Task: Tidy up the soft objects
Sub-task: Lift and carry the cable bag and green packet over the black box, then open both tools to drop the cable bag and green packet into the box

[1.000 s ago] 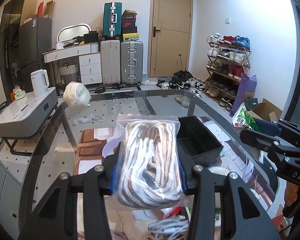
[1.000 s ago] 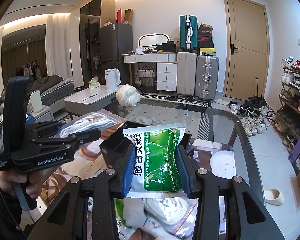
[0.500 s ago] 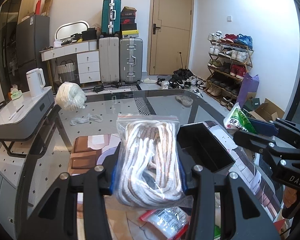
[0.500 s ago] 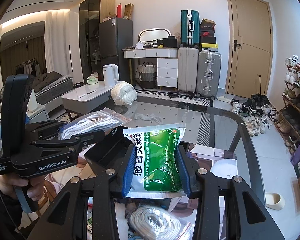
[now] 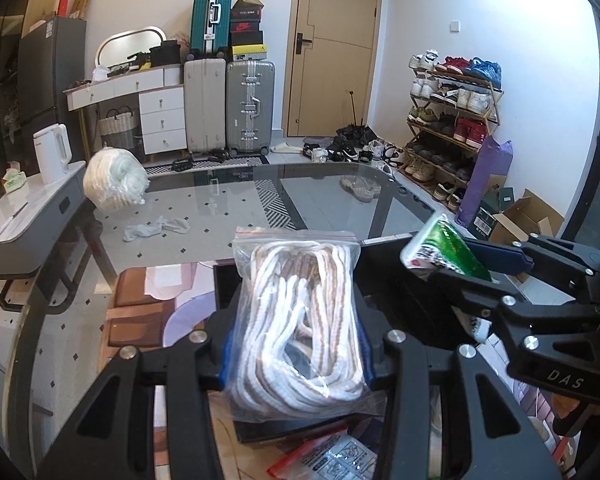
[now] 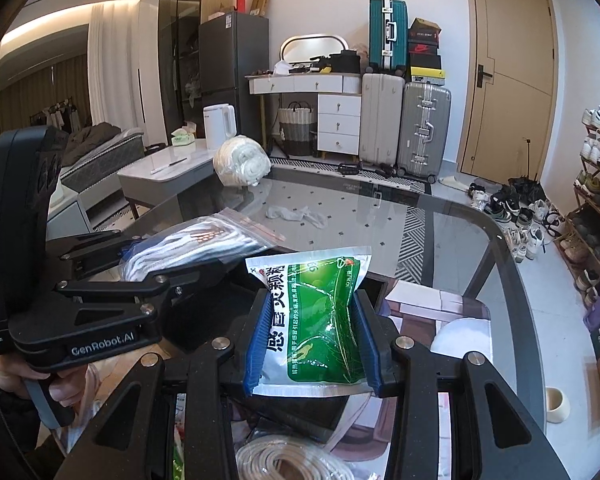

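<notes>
Two grippers showed, each clamping one bag above the glass bench [image 5: 324, 184]. The left gripper [image 5: 296, 344] had its fingers closed partway on a zip bag of white-and-brown rope [image 5: 300, 320], held over the black bin [image 5: 384, 276]. Right of the bin, the right gripper [image 6: 314, 336] had its fingers pinched tight on a green-and-white sachet [image 6: 318, 320]. Beyond the bin lay one white rope bundle [image 5: 114, 180] and one loose sock [image 5: 156, 229]. Only the right wrist view showed a hand [image 6: 32, 380] gripping the left handle, and a cable coil [image 6: 296, 460] below.
</notes>
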Tool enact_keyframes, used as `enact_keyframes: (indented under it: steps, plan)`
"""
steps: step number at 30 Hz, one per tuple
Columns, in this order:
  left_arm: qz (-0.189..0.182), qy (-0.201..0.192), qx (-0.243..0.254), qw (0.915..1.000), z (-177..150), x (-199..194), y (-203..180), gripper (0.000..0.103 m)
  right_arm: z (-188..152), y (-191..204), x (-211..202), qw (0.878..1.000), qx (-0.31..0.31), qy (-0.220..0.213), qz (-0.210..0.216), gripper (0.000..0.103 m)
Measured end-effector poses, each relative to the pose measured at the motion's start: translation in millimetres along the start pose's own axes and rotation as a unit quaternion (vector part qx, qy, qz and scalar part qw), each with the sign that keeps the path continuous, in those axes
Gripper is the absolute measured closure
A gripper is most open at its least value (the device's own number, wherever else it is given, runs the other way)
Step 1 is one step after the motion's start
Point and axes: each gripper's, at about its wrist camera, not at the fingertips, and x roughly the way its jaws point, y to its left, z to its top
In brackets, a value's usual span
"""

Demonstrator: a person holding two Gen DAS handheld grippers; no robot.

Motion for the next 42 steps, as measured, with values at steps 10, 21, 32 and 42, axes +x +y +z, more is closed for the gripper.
enact_keyframes:
  steps: [10, 21, 32, 42]
  plan:
    - [-0.008, 0.017, 0.011, 0.9998, -7, 18, -2, 0.059, -2, 4, 33, 0.999, -0.024, 0.029, 0.005, 0.063]
    - [-0.003, 0.023, 0.029, 0.9993, -7, 20, -2, 0.059, -2, 6, 43, 0.998, -0.044, 0.045, 0.006, 0.063]
    - [-0.022, 0.024, 0.021, 0.9993, -7, 17, 0, 0.055, -2, 2, 18, 0.999, -0.044, 0.011, -0.006, 0.020]
    - [-0.053, 0.023, 0.044, 0.9974, -9, 1, -17, 0.011, -12, -12, -19, 0.999, -0.012, -0.006, -0.037, 0.010]
